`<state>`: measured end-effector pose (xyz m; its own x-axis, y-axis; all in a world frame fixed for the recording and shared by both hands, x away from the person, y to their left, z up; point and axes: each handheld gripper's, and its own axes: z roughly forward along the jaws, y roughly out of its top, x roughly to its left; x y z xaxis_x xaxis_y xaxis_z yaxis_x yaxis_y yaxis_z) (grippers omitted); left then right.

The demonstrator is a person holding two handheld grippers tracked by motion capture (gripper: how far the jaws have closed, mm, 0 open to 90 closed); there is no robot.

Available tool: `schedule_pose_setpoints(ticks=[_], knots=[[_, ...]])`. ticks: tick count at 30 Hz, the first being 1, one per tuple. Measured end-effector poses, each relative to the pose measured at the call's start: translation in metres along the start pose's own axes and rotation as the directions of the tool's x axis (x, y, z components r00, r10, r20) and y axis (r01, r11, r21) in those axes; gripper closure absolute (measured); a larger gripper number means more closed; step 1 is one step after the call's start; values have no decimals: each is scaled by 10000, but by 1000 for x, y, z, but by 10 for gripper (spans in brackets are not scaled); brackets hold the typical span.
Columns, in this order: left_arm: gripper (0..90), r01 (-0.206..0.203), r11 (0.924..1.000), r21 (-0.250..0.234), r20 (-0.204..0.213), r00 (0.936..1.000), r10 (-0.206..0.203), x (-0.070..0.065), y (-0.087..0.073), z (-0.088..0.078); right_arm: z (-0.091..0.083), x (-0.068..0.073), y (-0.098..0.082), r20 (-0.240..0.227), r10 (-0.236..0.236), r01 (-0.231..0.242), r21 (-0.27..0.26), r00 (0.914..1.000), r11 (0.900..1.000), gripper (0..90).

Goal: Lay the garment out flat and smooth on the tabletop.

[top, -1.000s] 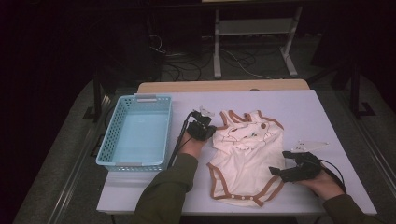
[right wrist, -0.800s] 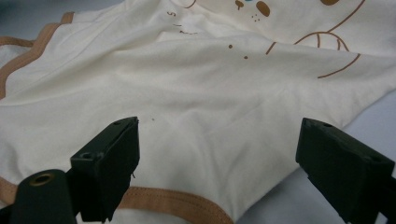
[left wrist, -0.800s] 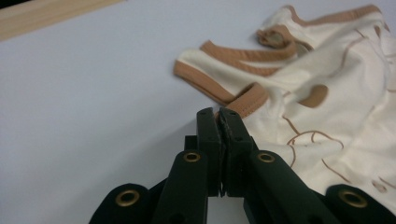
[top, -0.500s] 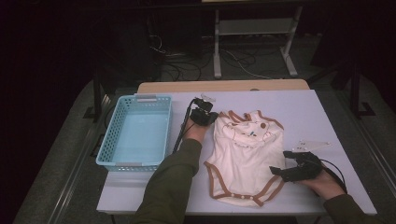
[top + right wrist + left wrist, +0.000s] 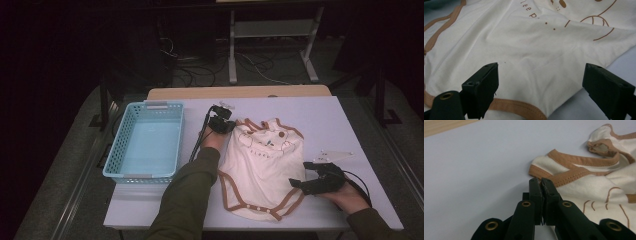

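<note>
- Lying flat on the counter (image 5: 350, 120), right of centre: one cream baby bodysuit (image 5: 262, 170) with brown trim, neck end far, snap crotch end near, spread open as if being smoothed or readied for folding.
- Pinching the bodysuit's far left shoulder: the left claw (image 5: 223, 125), jaws pressed together with the brown binding (image 5: 571, 176) caught at their tips in the left gripper view (image 5: 541, 182) — probably gripping there because the stitched edge gives firm purchase for pulling the cloth taut or lifting a corner.
- Hovering at the near right edge of the garment: the right claw (image 5: 307, 181), jaws spread wide and holding nothing; in the right gripper view (image 5: 541, 82) straddling the cream cloth and the brown leg-opening hem (image 5: 519, 107), seemingly waiting to take that corner.
- Gripping opposite corners, far left and near right, looking like a setup for stretching or folding across the diagonal; a judgement only.
- Sitting empty at the left of the counter: one light blue plastic basket (image 5: 120, 150), likely kept close as the place for the finished garment.
- Trailing from the left claw toward the near edge: a black cable (image 5: 200, 142), running between basket and sleeve.
- Counting: one bodysuit, one basket, two claws, two forearms in olive sleeves (image 5: 185, 200), one printed cartoon figure (image 5: 272, 140) on the chest, a row of small snaps (image 5: 250, 206) along the near hem, too small for an exact count.
</note>
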<state>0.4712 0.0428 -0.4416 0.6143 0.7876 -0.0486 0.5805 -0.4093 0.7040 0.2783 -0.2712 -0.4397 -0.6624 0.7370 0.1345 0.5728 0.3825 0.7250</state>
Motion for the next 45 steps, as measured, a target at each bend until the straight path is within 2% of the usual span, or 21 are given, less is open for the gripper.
schedule_pose_setpoints(ticks=[4,11,12,13,19,21,25,33,36,40,45], knots=[[818,26,10000,-91,-13,10000,-26,-1,0,-3,0,0,0,24,1,-1,-6,10000,10000,133],[616,7,10000,-75,-46,10000,-8,-2,-3,-19,0,1,0,41,-3,3,-10,10000,10000,133],[598,102,9998,-185,-30,9999,-102,-4,-4,-21,0,1,0,39,-11,11,-8,10000,10000,133],[581,-8,10000,-95,1,10000,8,-4,-5,-25,0,1,0,42,-16,16,-10,10000,10000,133],[517,2,9997,-234,236,9997,4,-10,-15,-43,1,1,0,47,-7,7,43,10000,10000,133],[509,88,9996,-282,297,9995,-80,-13,-18,-48,2,1,0,54,6,-6,55,10000,10000,133],[508,-58,9999,-119,337,9994,62,-19,-27,-60,2,2,1,49,-22,22,43,10000,10000,133],[517,-50,9999,-125,715,9974,59,-31,-49,-78,2,2,1,78,-21,20,74,10000,10000,133],[527,-226,9997,5,731,9971,225,-35,-57,-86,2,2,1,78,-31,31,77,10000,10000,132],[546,-91,9999,43,878,9961,87,-38,-69,-93,2,2,1,81,-60,59,90,9999,9999,132],[576,-179,9996,209,962,9952,158,-43,-82,-98,2,2,1,121,-60,59,112,9999,9999,133]])
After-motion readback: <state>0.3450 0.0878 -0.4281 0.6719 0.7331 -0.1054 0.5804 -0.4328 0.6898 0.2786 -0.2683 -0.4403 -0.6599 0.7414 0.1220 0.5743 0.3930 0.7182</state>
